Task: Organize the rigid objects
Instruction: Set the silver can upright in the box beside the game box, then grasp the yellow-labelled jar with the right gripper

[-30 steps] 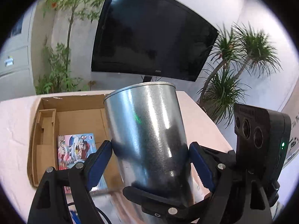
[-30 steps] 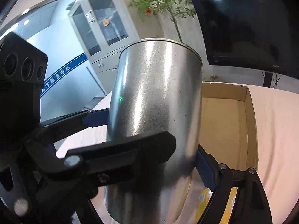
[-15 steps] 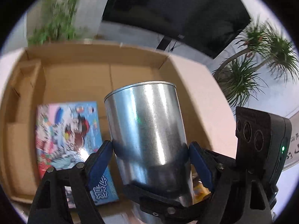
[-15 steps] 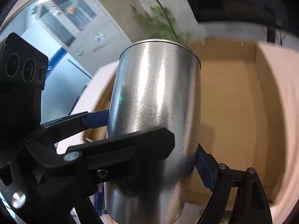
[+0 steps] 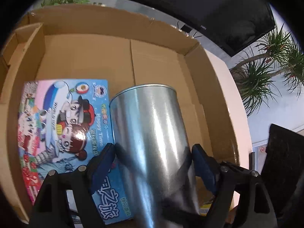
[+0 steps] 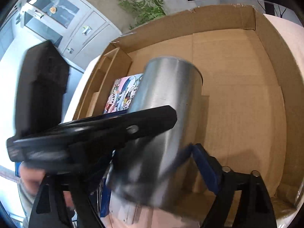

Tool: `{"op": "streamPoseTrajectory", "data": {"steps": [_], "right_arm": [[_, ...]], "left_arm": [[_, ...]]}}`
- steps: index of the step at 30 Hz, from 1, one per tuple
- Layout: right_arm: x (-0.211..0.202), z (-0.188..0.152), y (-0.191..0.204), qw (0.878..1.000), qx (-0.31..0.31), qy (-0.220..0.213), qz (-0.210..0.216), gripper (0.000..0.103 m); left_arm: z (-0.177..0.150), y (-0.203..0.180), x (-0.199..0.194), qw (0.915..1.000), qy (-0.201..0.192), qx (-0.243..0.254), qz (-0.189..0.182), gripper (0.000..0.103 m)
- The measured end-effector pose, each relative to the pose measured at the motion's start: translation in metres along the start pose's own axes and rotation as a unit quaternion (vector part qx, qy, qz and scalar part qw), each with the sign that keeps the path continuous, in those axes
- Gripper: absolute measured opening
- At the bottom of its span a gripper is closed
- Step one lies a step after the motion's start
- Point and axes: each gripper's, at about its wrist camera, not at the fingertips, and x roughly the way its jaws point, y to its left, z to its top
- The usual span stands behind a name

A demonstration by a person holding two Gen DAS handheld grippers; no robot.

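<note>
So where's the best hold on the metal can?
The can is a tall, smooth cylinder, so pinch its lower wall across the width, coming from the side, as the left gripper does.

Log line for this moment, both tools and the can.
left tool: shut on metal can | right tool: shut on metal can | can: tilted over cardboard box | in box: colourful game box | placement: not yet done

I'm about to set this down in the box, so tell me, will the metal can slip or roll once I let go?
The can looks smooth and shiny, so it may slide in the blue pads. It is a tilted cylinder, so released on its side it would probably roll across the flat box floor. It seems stiff.
</note>
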Motion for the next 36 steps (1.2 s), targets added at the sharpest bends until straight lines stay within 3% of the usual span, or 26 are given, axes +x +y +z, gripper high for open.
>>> {"op": "streamPoseTrajectory", "data": {"steps": [6,8,10,13,15,16,18,20,22,25,27,28,31,33,35,36], "right_arm": [[-0.011,-0.015,-0.008,1.0,0.005,-0.023,-0.001,0.072],[-0.017,-0.02,-0.008,1.0,0.007,-0.023,-0.006,0.072],[-0.029,-0.029,-0.009,1.0,0.019,-0.021,0.002,0.073],[-0.086,-0.058,-0.004,0.996,-0.007,-0.09,0.004,0.103],[-0.129,-0.093,-0.002,0.989,-0.037,-0.139,-0.024,0.103],[-0.141,-0.108,-0.002,0.987,-0.049,-0.147,-0.044,0.103],[-0.147,-0.133,-0.008,0.987,-0.058,-0.131,-0.079,0.101],[-0.141,-0.151,-0.019,0.988,-0.055,-0.102,-0.098,0.078],[-0.13,-0.161,-0.028,0.988,-0.048,-0.078,-0.126,0.065],[-0.13,-0.177,-0.027,0.986,-0.052,-0.086,-0.132,0.065],[-0.13,-0.191,-0.016,0.989,-0.064,-0.07,-0.115,0.065],[-0.13,-0.203,-0.007,0.991,-0.066,-0.059,-0.097,0.065],[-0.131,-0.237,0.016,0.996,-0.079,-0.018,-0.028,0.066],[-0.136,-0.249,0.023,0.997,-0.079,-0.003,0.013,0.072],[-0.138,-0.25,0.017,0.997,-0.071,0.007,0.033,0.088],[-0.129,-0.25,0.015,0.997,-0.063,0.026,0.04,0.088]], "left_arm": [[-0.005,-0.008,-0.006,0.9999,-0.004,0.001,0.013,0.08],[-0.013,-0.016,-0.023,0.9987,-0.03,0.014,0.038,0.079],[-0.031,-0.03,-0.058,0.9916,-0.087,0.044,0.086,0.079],[-0.077,-0.051,-0.12,0.9673,-0.183,0.085,0.154,0.081],[-0.118,-0.058,-0.15,0.9561,-0.226,0.085,0.167,0.082],[-0.133,-0.059,-0.155,0.9559,-0.228,0.083,0.166,0.082],[-0.165,-0.057,-0.154,0.9636,-0.211,0.069,0.149,0.082],[-0.187,-0.054,-0.143,0.9735,-0.187,0.044,0.124,0.082],[-0.206,-0.05,-0.127,0.9829,-0.157,0.025,0.093,0.082],[-0.228,-0.048,-0.107,0.9938,-0.11,-0.013,0.01,0.082],[-0.233,-0.043,-0.096,0.9937,-0.075,-0.049,-0.068,0.082],[-0.238,-0.045,-0.091,0.9924,-0.062,-0.06,-0.088,0.082],[-0.246,-0.054,-0.076,0.9916,-0.021,-0.056,-0.115,0.082],[-0.249,-0.055,-0.067,0.9929,-0.005,-0.058,-0.104,0.083],[-0.25,-0.05,-0.059,0.9913,0.005,-0.074,-0.108,0.083],[-0.25,-0.046,-0.053,0.9909,0.014,-0.085,-0.104,0.083]]}}
